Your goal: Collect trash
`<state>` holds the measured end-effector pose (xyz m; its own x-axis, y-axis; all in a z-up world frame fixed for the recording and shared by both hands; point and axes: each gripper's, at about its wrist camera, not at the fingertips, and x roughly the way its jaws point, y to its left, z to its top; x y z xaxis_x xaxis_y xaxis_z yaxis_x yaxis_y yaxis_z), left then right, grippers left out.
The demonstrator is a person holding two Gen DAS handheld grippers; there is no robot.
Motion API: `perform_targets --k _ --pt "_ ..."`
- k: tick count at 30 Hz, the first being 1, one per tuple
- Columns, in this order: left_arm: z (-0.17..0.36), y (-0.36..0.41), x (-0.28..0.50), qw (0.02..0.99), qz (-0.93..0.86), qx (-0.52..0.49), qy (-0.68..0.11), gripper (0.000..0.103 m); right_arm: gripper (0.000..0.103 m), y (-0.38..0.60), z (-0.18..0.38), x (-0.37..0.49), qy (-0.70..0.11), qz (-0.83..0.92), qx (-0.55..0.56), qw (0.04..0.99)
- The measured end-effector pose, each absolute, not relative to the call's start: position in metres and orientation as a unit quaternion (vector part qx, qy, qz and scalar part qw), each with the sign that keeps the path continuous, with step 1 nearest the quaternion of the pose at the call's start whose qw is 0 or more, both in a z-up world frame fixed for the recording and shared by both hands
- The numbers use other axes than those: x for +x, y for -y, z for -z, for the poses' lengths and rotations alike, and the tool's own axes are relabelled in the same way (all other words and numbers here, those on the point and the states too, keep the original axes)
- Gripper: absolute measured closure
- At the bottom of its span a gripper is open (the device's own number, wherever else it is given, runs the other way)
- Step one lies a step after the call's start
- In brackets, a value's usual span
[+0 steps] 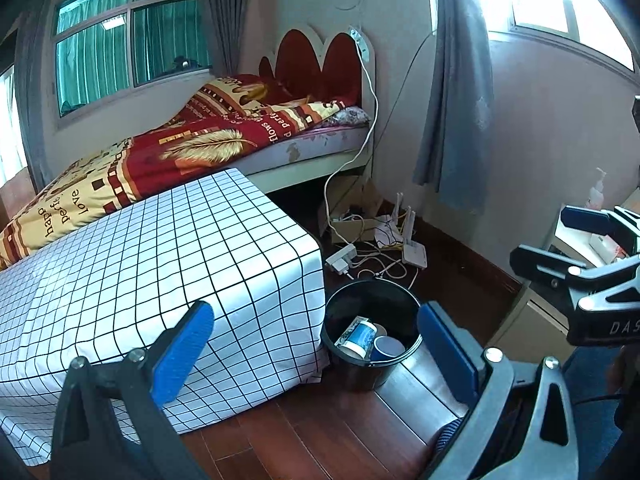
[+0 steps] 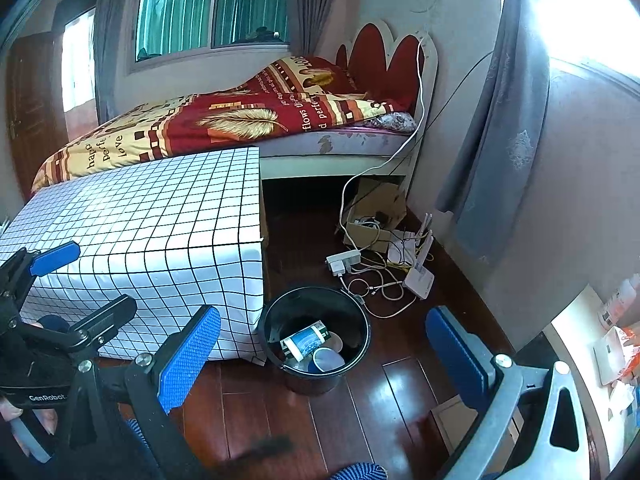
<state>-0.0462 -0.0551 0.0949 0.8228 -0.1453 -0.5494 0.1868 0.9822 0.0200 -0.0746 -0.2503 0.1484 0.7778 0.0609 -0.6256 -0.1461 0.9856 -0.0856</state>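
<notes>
A black round trash bin (image 1: 370,364) (image 2: 316,376) stands on the wooden floor by the corner of the checked table. Inside lie a printed paper cup (image 1: 358,336) (image 2: 306,340) and a blue cup (image 1: 388,349) (image 2: 328,360). My left gripper (image 1: 316,356) is open and empty, held above the floor, with the bin between its blue pads. My right gripper (image 2: 324,354) is open and empty, above the bin. The right gripper also shows at the right edge of the left wrist view (image 1: 560,240), and the left gripper at the left edge of the right wrist view (image 2: 76,284).
A low table with a white checked cloth (image 1: 152,264) (image 2: 152,232) stands left of the bin. A bed (image 1: 224,140) lies behind it. A power strip (image 2: 343,260), cables, a router (image 2: 418,278) and a cardboard box (image 2: 372,220) lie on the floor beyond the bin.
</notes>
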Motion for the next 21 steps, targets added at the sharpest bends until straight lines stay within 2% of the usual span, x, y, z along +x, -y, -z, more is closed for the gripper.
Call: perform_targets --k 21 --pt "-0.0973 0.0542 -0.0476 0.955 0.087 0.036 -0.283 0.001 0.000 0.2492 -0.1476 -0.0742 -0.328 -0.055 -0.064 0.941"
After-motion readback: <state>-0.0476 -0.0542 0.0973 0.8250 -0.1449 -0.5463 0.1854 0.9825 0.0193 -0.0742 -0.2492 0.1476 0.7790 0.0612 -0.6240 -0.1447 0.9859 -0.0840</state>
